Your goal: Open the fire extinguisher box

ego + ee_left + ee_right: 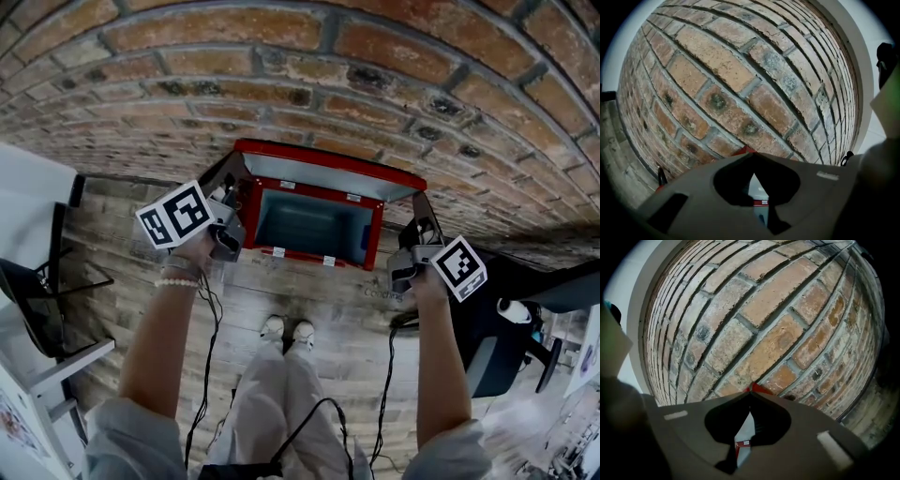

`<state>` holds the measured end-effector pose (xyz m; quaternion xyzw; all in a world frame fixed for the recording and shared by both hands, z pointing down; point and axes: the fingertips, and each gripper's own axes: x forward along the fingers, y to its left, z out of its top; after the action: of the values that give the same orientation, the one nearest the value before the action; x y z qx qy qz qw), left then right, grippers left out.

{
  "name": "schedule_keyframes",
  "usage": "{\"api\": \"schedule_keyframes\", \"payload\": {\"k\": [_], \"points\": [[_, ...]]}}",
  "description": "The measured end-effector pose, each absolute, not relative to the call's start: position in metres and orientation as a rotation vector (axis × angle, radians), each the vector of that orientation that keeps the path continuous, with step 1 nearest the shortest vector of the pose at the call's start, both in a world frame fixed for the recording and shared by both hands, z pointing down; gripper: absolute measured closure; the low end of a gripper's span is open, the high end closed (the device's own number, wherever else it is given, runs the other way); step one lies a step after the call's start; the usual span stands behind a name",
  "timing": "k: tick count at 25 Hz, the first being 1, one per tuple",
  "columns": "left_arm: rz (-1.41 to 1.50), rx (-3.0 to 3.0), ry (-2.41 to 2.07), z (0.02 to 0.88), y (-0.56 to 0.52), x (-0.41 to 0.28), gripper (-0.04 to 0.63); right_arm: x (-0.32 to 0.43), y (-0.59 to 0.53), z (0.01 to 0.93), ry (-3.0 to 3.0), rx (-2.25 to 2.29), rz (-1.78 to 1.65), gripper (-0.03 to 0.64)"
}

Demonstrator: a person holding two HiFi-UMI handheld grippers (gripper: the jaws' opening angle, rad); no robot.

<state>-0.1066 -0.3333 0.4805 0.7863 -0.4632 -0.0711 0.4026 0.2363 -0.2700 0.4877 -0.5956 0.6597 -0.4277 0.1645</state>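
Both sets of fingers are pressed together, pinching nothing. The left gripper [751, 157] and right gripper [750, 397] flank the fire extinguisher box [248, 211], which sits on the floor [309, 319] against the brick wall [281, 56]. Its lid [328, 176] stands raised, and the inside looks empty. It seems to be stiff, fairly light sheet metal, best taken by the lid's rim.

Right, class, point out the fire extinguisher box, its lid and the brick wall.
fire extinguisher box [305, 256]: head view, red front rim.
lid [328, 180]: head view, grey inner face.
brick wall [309, 75]: head view, a brick above the box.
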Motion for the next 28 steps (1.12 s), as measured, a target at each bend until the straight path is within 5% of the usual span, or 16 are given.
{"api": "schedule_keyframes", "payload": {"k": [28], "points": [[-0.09,2.044,-1.163,0.477,-0.291,-0.102,0.598,0.226,-0.24,0.474,2.06,-1.768,-1.064,0.62]]}}
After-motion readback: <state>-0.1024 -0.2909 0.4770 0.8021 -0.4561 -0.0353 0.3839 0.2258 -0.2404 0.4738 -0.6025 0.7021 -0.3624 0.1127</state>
